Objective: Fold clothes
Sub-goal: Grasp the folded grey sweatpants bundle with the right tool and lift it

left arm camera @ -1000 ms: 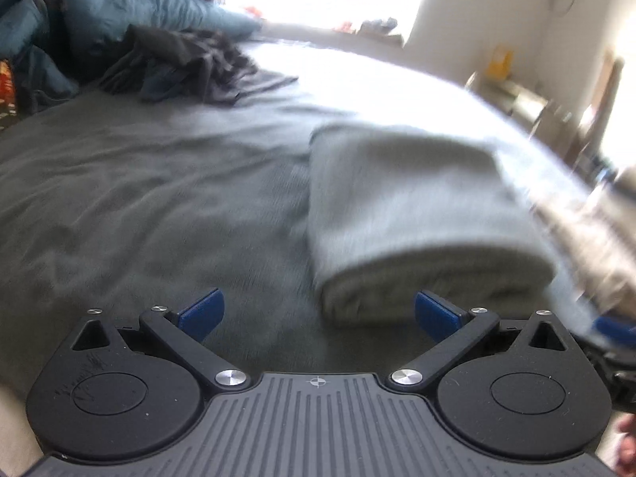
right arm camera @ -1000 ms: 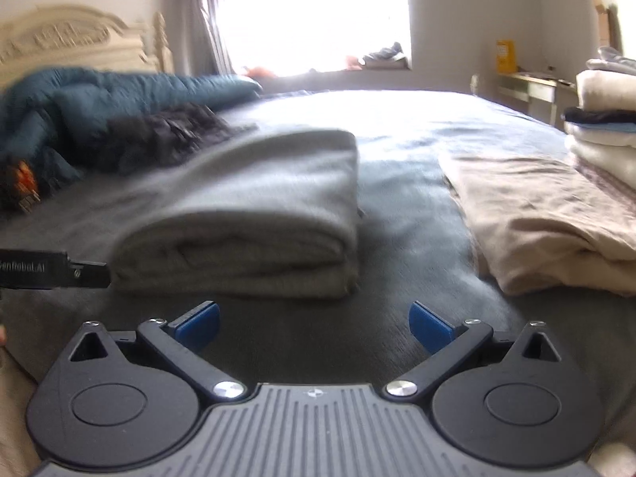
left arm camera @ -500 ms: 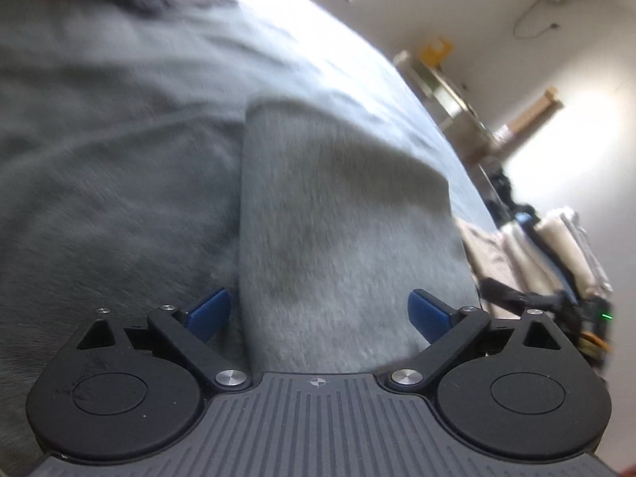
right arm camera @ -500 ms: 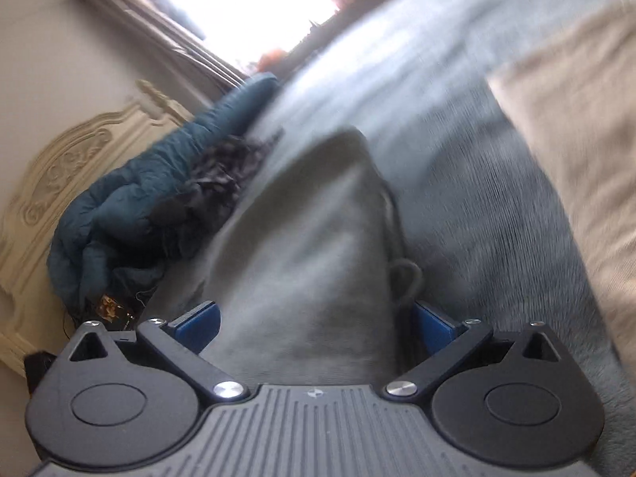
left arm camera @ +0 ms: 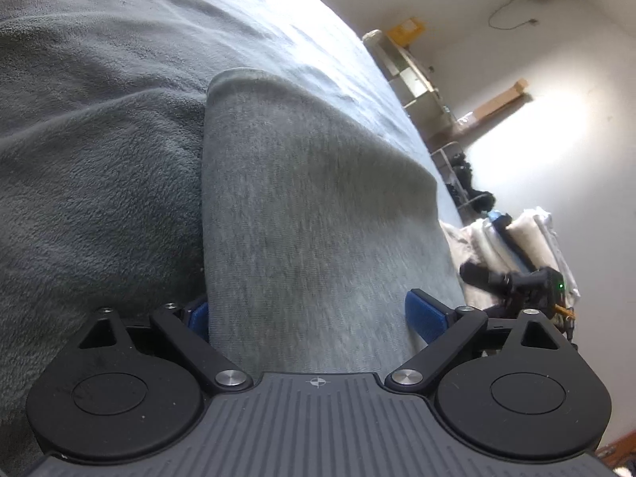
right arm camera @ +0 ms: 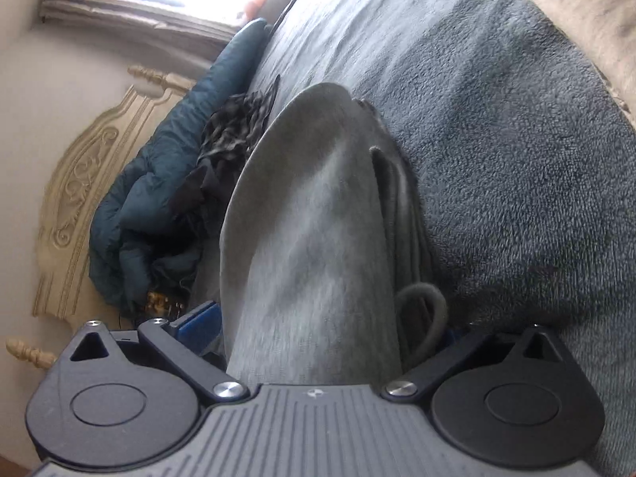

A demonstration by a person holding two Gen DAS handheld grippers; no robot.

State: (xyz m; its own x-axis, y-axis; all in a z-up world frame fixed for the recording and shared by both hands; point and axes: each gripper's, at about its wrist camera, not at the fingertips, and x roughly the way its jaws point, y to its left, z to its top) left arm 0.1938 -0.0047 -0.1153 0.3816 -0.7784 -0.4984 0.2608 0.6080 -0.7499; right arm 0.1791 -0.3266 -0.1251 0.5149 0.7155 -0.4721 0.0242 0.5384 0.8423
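Two handheld grippers straddled opposite ends of a folded grey garment on the grey blanket of a bed. The left gripper was closing around the bundle, its right pad not yet pressing. The right gripper also had the garment between its pads; whether it was clamped could not be told. A loose drawstring loop near its right pad could snag, and an uneven lift could spill the layers open.
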